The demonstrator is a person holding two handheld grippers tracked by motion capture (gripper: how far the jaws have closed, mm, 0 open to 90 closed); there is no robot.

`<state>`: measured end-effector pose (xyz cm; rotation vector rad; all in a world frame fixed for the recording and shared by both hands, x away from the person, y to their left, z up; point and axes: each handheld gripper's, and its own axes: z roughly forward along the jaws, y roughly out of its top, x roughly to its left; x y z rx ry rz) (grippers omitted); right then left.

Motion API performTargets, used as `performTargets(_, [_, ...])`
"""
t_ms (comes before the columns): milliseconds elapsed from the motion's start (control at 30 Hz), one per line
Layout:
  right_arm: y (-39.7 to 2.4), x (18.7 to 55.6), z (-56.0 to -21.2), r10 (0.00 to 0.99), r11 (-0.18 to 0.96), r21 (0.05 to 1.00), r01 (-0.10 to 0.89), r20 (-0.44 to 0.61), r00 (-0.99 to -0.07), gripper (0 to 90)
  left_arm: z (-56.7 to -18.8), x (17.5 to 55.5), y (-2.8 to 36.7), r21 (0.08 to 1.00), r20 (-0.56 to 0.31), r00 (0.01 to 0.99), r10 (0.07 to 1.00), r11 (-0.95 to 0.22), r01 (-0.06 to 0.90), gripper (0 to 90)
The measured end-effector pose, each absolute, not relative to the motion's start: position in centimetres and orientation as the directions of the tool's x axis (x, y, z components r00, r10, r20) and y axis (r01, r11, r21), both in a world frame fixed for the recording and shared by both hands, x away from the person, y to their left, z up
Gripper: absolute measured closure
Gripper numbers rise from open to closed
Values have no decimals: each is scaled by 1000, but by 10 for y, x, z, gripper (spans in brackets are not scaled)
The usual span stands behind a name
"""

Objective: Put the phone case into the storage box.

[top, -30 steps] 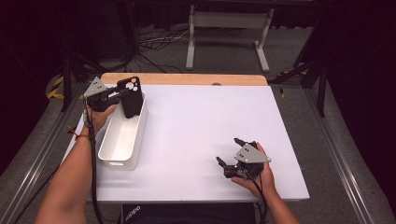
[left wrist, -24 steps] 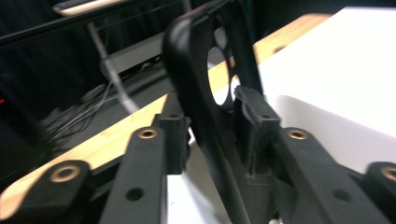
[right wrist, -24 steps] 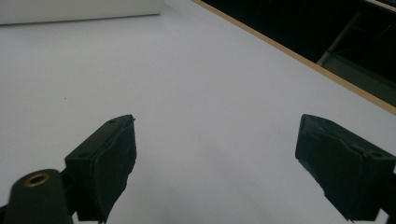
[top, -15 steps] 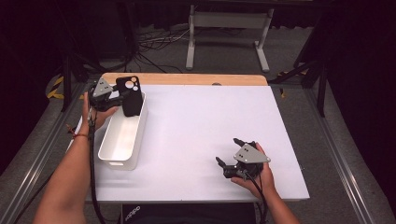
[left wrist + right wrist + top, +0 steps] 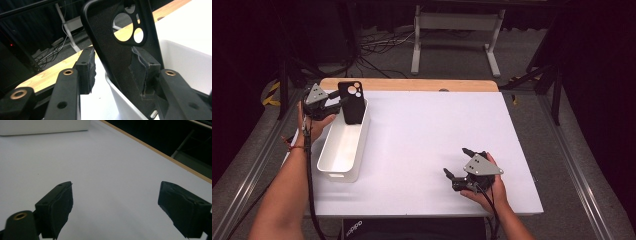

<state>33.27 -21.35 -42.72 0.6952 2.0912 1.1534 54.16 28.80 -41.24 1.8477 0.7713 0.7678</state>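
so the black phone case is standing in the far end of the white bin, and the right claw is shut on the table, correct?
Not quite. The phone case does stand in the far end of the white bin, but the right claw is open, its jaws wide apart with nothing between them; the right gripper view shows it.

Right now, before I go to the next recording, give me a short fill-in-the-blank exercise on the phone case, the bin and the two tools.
1. The black phone case stands on end in the far end of the white ____.
2. The left tool has its jaws apart, and a gap shows between the case and the ____ pad in the left gripper view.
3. The right tool has nothing between its jaws, which stand ____ .

Missing words: bin; left; open
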Motion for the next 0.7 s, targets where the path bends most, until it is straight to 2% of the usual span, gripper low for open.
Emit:
performTargets(300, [-213, 332, -426, 697, 473, 873, 120, -288, -656, 138, -401, 527, 290, 943, 157, 598, 786, -299, 147, 508])
performTargets(700, [-212, 331, -424, 691, 473, 875, 103, -296, -660, 138, -391, 509, 280, 949, 161, 582, 797, -287, 130, 342])
